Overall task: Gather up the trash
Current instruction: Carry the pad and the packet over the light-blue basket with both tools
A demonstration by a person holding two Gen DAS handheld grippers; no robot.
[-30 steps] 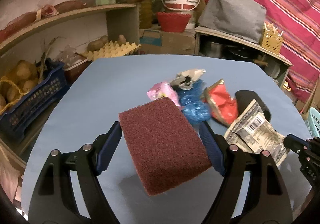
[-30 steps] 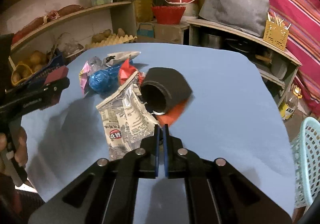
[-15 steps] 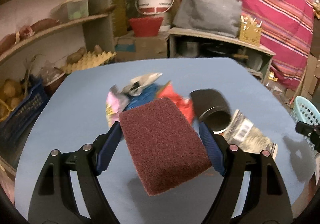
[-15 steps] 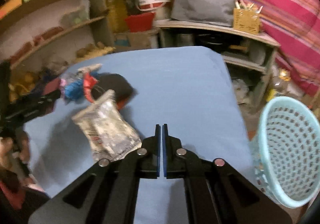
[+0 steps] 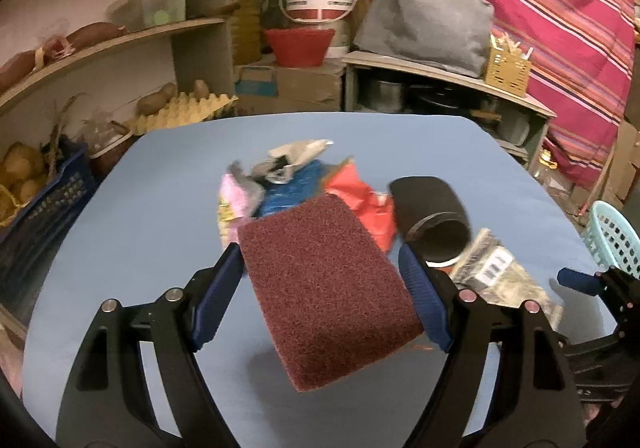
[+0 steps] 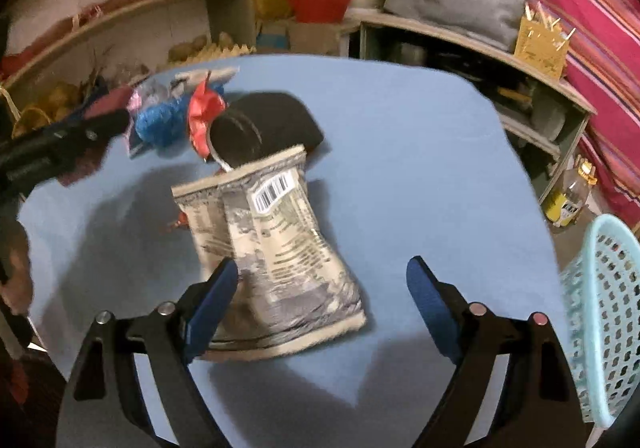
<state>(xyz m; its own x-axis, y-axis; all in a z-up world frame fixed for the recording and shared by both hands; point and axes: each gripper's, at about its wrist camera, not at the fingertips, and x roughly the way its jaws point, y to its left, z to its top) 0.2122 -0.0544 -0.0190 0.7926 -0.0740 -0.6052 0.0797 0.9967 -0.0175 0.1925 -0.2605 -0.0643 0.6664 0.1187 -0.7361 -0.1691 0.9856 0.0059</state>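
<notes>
Left wrist view: the left gripper (image 5: 322,290) clamped a maroon scouring pad (image 5: 326,288) between its blue pads, which screened part of the trash pile (image 5: 296,184) just beyond the jaws on the blue table (image 5: 160,200). Right wrist view: the right gripper (image 6: 322,298), jaws just opened wide, straddled the near end of a printed wrapper (image 6: 276,248), its pads not pressing it; a black cup (image 6: 264,128) lay beyond and a pale-blue basket (image 6: 600,320) stood outside the right jaw.

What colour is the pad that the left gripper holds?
Dark maroon scouring pad, clearest in the left wrist view.

Turquoise basket (image 6: 600,328) cut off at right edge
</notes>
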